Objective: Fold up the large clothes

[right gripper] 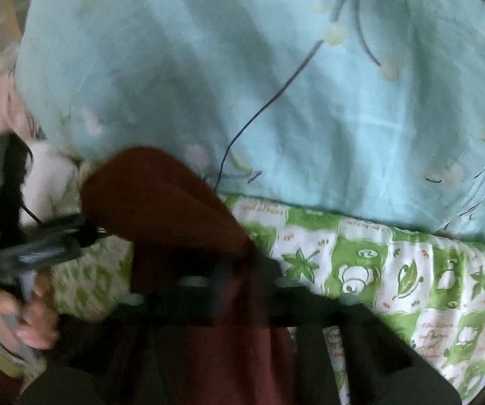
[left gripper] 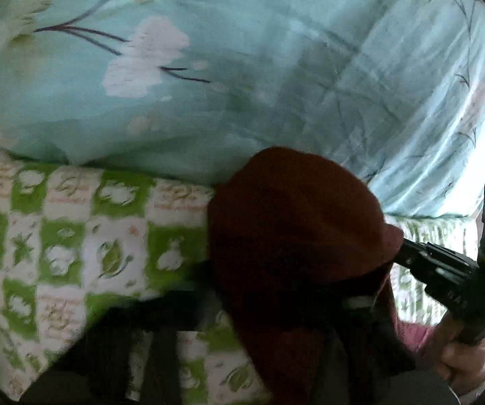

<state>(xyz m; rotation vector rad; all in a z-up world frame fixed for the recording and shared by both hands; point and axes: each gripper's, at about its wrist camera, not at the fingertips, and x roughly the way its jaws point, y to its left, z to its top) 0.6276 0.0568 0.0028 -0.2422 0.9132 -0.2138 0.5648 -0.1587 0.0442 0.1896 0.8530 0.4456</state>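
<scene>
A dark red garment (left gripper: 293, 222) hangs bunched between both grippers, lifted above a green-and-white checked bedsheet (left gripper: 67, 253). In the left wrist view my right gripper (left gripper: 401, 253) comes in from the right, shut on the garment's edge. My left gripper's own fingers are hidden under the cloth. In the right wrist view the garment (right gripper: 161, 209) drapes over my right gripper's fingers, and my left gripper (right gripper: 99, 231) reaches in from the left, shut on the cloth.
A light blue flowered quilt (left gripper: 242, 67) lies piled behind the garment and also fills the right wrist view (right gripper: 242, 84). The checked sheet (right gripper: 394, 280) spreads below it. A hand (right gripper: 23, 317) holds the left gripper's handle.
</scene>
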